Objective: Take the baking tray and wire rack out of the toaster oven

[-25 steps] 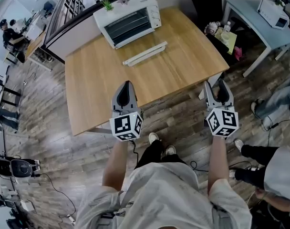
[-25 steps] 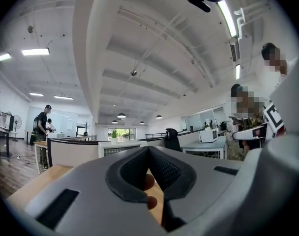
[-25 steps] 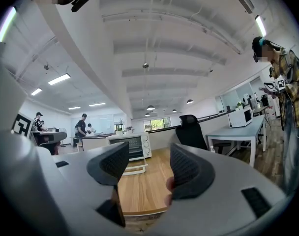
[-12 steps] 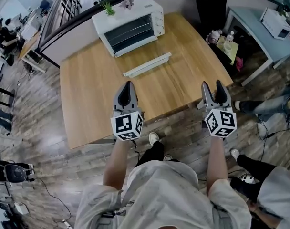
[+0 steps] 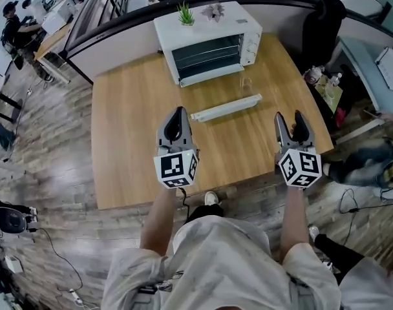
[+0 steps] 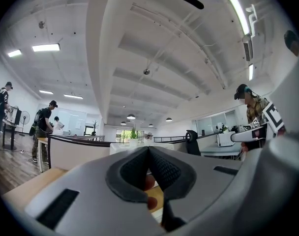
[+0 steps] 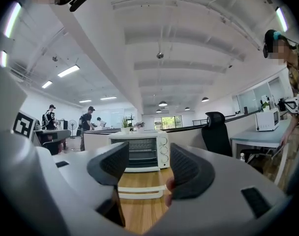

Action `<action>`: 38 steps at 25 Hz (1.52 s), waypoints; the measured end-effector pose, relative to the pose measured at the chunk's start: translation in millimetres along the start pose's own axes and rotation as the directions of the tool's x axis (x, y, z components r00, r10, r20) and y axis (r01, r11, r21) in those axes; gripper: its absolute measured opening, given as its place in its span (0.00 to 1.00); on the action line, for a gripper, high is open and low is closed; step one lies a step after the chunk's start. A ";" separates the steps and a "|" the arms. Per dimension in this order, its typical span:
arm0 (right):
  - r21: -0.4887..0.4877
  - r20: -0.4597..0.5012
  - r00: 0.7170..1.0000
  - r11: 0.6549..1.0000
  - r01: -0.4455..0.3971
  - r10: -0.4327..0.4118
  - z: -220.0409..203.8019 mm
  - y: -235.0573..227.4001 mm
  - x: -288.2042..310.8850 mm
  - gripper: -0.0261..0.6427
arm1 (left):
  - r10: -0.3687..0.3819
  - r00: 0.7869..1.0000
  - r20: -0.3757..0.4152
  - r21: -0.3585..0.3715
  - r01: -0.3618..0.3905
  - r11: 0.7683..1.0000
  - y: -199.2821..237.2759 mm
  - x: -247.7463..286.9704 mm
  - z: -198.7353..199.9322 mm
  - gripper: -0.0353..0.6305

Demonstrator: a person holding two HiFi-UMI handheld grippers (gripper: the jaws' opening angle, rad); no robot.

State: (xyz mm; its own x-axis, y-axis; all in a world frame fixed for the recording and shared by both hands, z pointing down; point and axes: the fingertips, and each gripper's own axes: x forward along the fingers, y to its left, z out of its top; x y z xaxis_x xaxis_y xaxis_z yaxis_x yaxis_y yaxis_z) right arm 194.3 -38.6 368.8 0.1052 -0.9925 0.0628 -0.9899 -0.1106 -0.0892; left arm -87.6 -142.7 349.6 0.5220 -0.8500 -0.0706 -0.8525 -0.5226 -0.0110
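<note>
The toaster oven (image 5: 209,41) stood in the upper middle of the head view, at the far edge of the wooden table (image 5: 132,147), with its glass door (image 5: 206,55) closed. Only dim horizontal lines showed behind the glass, so the baking tray and wire rack could not be told apart. A small plant (image 5: 185,15) sat on its top. A long white strip (image 5: 226,108) lay on the table just below the oven, apart from it. The left gripper (image 5: 178,112), lower centre-left, had its jaws pressed together on nothing. The right gripper (image 5: 289,116), lower right over the table's near edge, held its jaws spread and empty, framing the oven in its own view.
</note>
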 end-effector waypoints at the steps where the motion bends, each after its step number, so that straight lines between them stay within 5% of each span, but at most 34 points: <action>1: -0.003 -0.003 1.000 1.000 -0.006 0.006 0.3 4.0 9.2 0.45 | 0.006 1.000 0.001 -0.001 -0.006 1.000 7.5 5.4 -0.4 0.07; 12: -0.009 0.010 1.000 1.000 -0.015 0.015 4.3 26.2 77.6 0.45 | 0.014 0.999 0.035 -0.004 -0.013 1.000 55.0 57.9 -0.2 0.07; 38: 0.002 -0.027 0.999 0.999 -0.046 0.046 -9.6 20.3 134.4 0.45 | -0.020 0.999 0.037 0.003 0.020 1.000 53.2 112.6 -17.9 0.07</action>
State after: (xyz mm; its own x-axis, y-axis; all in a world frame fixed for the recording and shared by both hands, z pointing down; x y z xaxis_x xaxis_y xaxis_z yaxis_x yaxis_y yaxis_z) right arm 187.5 -173.8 385.0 0.0573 -0.9947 0.0850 -0.9934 -0.0652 -0.0939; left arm -73.6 -267.5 359.0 0.5373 -0.8365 -0.1075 -0.8422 -0.5390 -0.0152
